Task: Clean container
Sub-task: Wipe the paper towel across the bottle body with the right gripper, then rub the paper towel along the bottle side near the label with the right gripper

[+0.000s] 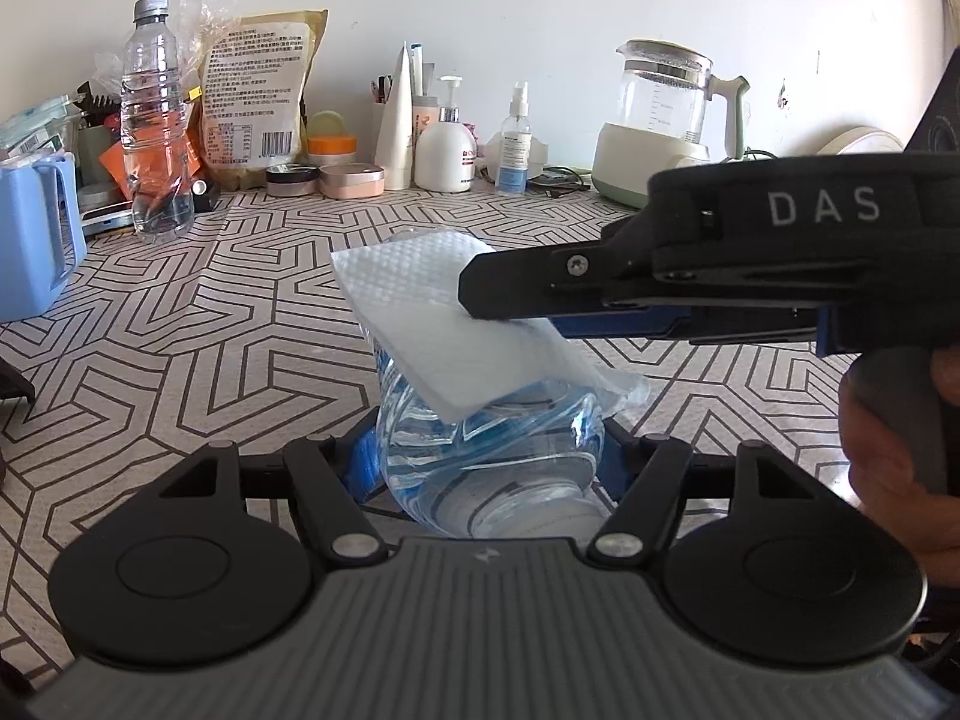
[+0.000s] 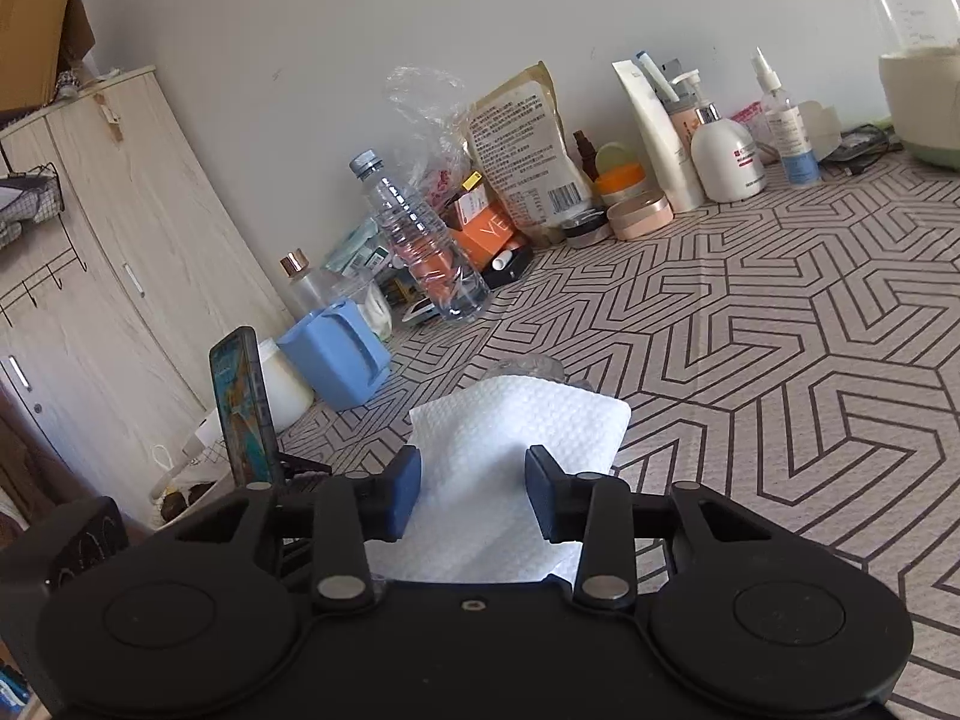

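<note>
Wiping step: cloth laid over the held bottle

The left gripper (image 1: 489, 468) clamps a clear bottle (image 1: 492, 468) lying above the patterned table (image 1: 180, 330). The right gripper's (image 2: 471, 489) jaws stand apart over the white cloth (image 2: 516, 420) draped on it; next, probably regrip and rub.

Two clear plastic bottles are before me: one lying under a single white cloth (image 1: 444, 324), held bottle (image 1: 492, 468), and one upright bottle (image 1: 155, 120) at the back. Along the wall I count one glass kettle (image 1: 666, 126), one pump bottle (image 1: 445, 147), one spray bottle (image 1: 514, 144), one blue jug (image 1: 36, 240), one food pouch (image 1: 258, 102). One phone (image 2: 243, 414) stands apart.
</note>
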Demonstrator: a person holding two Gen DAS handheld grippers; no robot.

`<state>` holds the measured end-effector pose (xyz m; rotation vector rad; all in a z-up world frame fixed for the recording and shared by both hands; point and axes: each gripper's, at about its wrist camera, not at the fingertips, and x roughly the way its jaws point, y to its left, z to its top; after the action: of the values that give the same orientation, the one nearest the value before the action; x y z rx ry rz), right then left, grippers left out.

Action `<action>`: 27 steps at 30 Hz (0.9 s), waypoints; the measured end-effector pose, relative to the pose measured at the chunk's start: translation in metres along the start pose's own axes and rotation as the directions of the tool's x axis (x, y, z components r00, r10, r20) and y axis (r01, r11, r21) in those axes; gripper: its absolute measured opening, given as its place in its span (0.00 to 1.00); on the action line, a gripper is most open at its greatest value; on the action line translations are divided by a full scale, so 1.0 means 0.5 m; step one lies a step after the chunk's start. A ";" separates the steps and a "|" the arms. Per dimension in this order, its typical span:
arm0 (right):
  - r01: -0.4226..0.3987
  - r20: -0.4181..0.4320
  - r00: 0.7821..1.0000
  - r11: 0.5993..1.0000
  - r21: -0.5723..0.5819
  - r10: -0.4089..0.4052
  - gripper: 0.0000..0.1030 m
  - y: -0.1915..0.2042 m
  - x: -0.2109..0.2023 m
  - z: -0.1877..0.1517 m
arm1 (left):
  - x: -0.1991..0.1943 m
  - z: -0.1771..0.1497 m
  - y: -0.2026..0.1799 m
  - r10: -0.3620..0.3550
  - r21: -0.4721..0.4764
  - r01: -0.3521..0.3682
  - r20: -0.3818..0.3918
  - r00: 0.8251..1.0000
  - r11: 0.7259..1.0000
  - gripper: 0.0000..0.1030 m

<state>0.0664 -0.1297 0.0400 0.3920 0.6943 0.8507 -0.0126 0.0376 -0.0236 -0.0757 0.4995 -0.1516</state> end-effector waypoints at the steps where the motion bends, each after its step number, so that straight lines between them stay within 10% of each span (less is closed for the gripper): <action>1: -0.008 -0.001 1.000 1.000 0.009 0.008 0.42 -0.004 0.000 0.000 | 0.000 0.000 -0.001 0.001 0.000 -0.001 0.000 1.000 1.000 0.66; 8: -0.044 0.001 0.999 0.999 0.022 0.044 0.44 -0.016 0.003 -0.004 | 0.008 0.000 -0.008 0.016 0.008 -0.016 -0.004 1.000 1.000 0.67; 20: 0.012 -0.036 0.999 0.999 0.030 -0.011 0.10 -0.044 -0.004 -0.006 | 0.003 0.000 0.010 0.016 -0.018 -0.016 0.002 1.000 1.000 0.68; 27: 0.009 -0.092 0.996 0.994 0.112 0.002 0.10 -0.072 0.037 -0.025 | 0.006 -0.005 0.008 0.051 0.026 -0.051 0.006 0.999 0.998 0.68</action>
<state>0.0863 -0.1364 0.0030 0.4547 0.8301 0.8325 -0.0105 0.0408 -0.0276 -0.0374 0.4935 -0.1085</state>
